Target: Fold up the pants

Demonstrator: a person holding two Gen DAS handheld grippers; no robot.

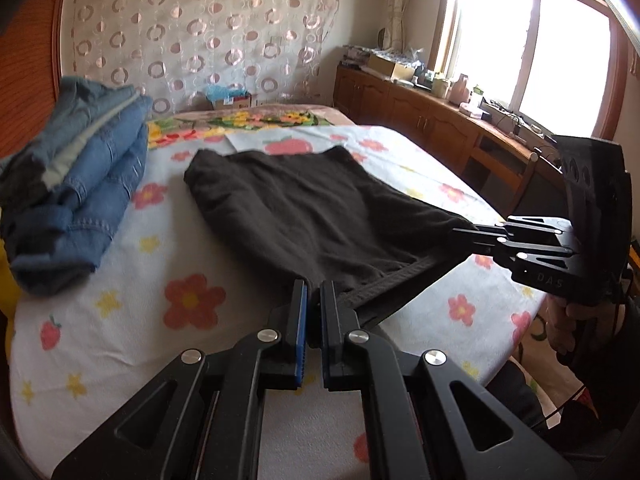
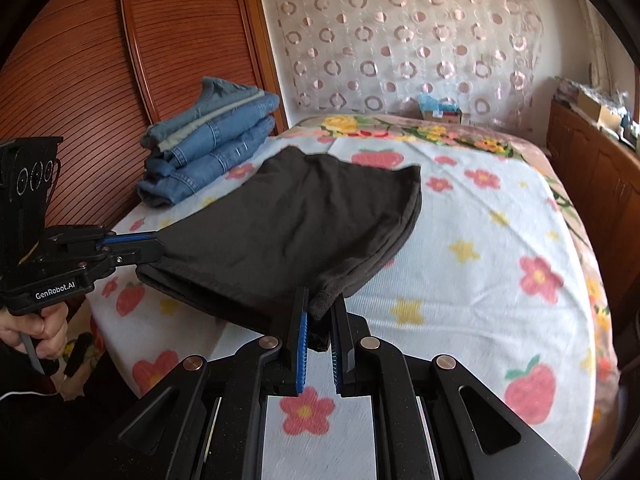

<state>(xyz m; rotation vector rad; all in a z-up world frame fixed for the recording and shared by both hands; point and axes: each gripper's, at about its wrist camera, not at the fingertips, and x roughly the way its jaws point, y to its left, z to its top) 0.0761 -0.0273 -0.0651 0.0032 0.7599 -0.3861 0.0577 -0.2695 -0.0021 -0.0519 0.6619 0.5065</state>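
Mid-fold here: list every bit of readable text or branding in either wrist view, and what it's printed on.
"GenRobot.AI": white lettering on the side of the left gripper, seen from the right wrist.
"DAS": faint lettering on the body of the right gripper, seen from the left wrist.
Boxes on the cabinet and at the bed's far end: any print is too small and blurred to read.

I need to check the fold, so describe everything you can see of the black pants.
The black pants look like soft, matte knit cloth, folded into a broad layered panel. The far part rests on the flowered blanket; the near edge is lifted. The left tool and right tool each pinch a near corner.
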